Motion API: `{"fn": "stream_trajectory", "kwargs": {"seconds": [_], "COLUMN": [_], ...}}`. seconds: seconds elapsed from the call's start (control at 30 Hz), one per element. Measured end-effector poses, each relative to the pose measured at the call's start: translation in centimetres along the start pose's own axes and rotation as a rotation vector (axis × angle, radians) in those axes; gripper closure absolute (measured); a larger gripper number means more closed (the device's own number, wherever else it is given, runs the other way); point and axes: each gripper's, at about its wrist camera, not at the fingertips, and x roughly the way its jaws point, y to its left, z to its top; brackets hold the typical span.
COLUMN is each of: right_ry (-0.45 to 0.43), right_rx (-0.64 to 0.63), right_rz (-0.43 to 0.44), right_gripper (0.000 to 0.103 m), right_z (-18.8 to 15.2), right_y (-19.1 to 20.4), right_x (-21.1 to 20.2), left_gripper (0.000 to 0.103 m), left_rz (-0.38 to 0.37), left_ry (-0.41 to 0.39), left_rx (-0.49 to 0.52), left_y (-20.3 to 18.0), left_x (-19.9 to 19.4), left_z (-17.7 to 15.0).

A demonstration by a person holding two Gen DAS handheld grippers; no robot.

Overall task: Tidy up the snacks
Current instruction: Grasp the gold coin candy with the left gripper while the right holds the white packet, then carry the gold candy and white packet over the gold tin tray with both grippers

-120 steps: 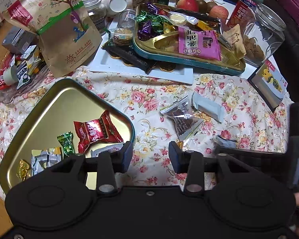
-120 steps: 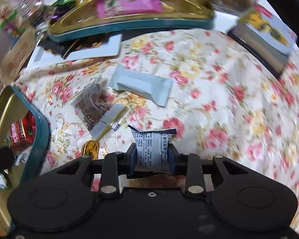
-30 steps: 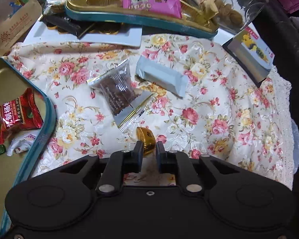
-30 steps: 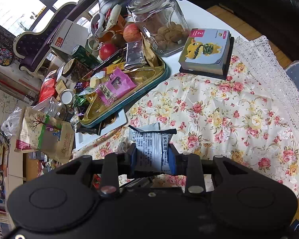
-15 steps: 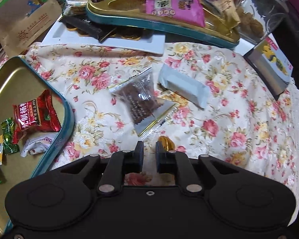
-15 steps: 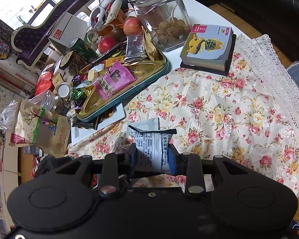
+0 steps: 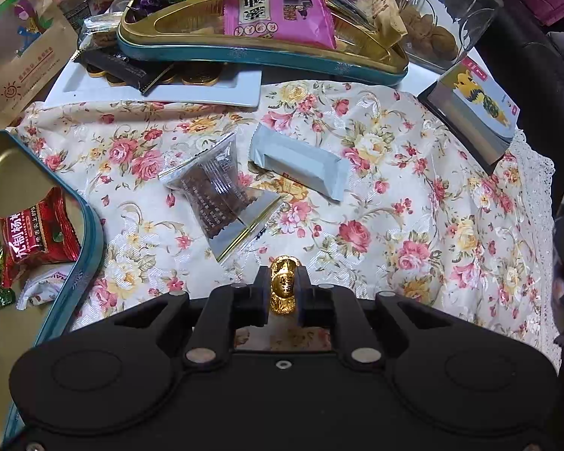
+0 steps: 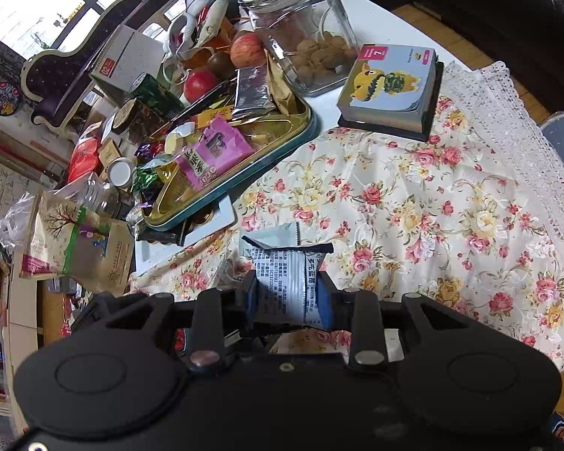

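Above floral cloth (image 7: 413,195), gold candy (image 7: 283,288) sits pinched between left jaws.

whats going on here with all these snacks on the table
A person is sorting snacks with a pair of tongs in each hand. The left tongs are shut on a small gold-wrapped candy. The right tongs grip a white printed snack packet above the floral tablecloth. A clear packet with a brown snack and a pale grey bar lie loose on the cloth. A gold tin at the left already holds a few candies.
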Motion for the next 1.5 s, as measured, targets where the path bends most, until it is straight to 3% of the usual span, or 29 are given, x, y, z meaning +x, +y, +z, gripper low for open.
{"fn": "stream_trajectory", "kwargs": {"seconds": [0.3, 0.47, 0.53, 0.7, 0.93, 1.2, 1.3, 1.4, 1.5], "right_ry": [0.008, 0.010, 0.010, 0.006, 0.003, 0.029, 0.039, 0.051, 0.061], "right_rx": [-0.012, -0.013, -0.013, -0.007, -0.012, -0.066, -0.101, -0.139, -0.183], "right_rz": [0.009, 0.009, 0.010, 0.009, 0.006, 0.016, 0.030, 0.058, 0.102], "right_gripper": [0.070, 0.070, 0.070, 0.070, 0.070, 0.070, 0.070, 0.070, 0.069], "right_z": [-0.2, -0.2, -0.1, 0.0, -0.1, -1.3, -2.1, -3.1, -4.2], "right_y": [0.3, 0.2, 0.2, 0.1, 0.7, 3.9, 5.9, 8.0, 10.1], "right_x": [0.0, 0.0, 0.0, 0.0, 0.2, 1.4, 2.0, 2.6, 3.1], "left_gripper": [0.063, 0.065, 0.075, 0.075, 0.074, 0.074, 0.074, 0.074, 0.074], "left_rz": [-0.001, 0.016, -0.011, -0.037, -0.010, 0.054, 0.130, 0.186, 0.189], "left_ry": [0.012, 0.027, 0.034, 0.034, -0.005, -0.020, -0.023, -0.046, -0.064], "left_rx": [0.015, 0.002, -0.018, -0.032, -0.035, -0.093, -0.093, -0.112, -0.138], "left_y": [-0.6, -0.8, -0.5, -0.3, 1.0, 5.2, 7.0, 9.2, 11.3], "left_x": [1.0, 2.2, 2.5, 1.6, -1.7, -5.6, -6.9, -8.3, -9.8], "left_z": [-0.2, -0.2, -0.3, -0.3, 0.1, 0.7, 0.8, 0.7, 0.8]}}
